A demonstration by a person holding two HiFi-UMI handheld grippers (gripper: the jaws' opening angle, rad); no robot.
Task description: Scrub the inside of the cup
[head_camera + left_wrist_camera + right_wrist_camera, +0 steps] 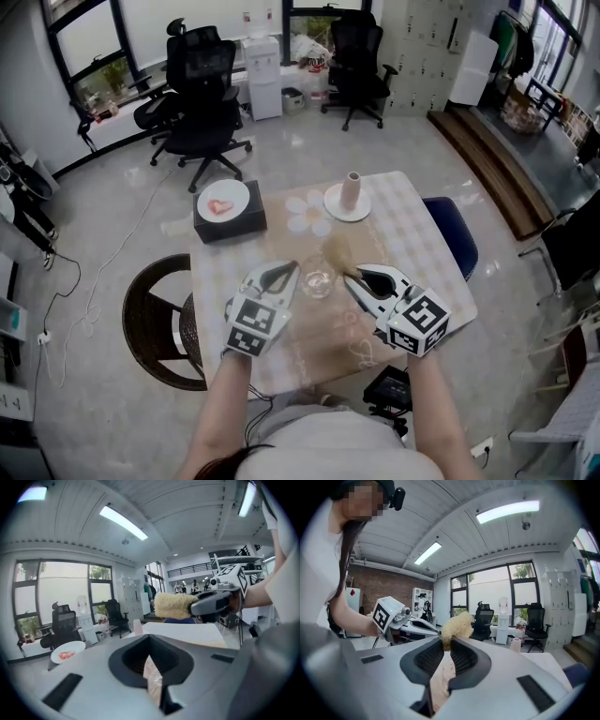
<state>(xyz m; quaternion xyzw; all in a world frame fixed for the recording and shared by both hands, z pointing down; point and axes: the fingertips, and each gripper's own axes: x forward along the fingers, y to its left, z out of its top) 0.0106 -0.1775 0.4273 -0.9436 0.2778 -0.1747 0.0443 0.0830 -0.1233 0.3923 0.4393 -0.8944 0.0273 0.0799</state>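
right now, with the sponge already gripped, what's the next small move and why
Probably open the left gripper and lower it onto the glass cup: its jaws are shut on nothing, the cup looks unheld between the grippers, and the right gripper already grips the sponge.

**Operator and hand-held grippers: appearance**

Left hand-held gripper point(291, 269) and right hand-held gripper point(352, 276) are the same build. Pale grey moulded shells taper to pointed jaws. Black lining runs round the jaw mouth, with ribbed black pads point(427, 657) inside. Black rectangular insets point(536, 692) sit on the shell top, one on either side of the mouth. Each unit carries a white cube point(255, 326) at the rear, with black square markers on its faces. The person wears a white short-sleeved top point(349, 441) and has a small black camera point(397, 498) mounted on the head.
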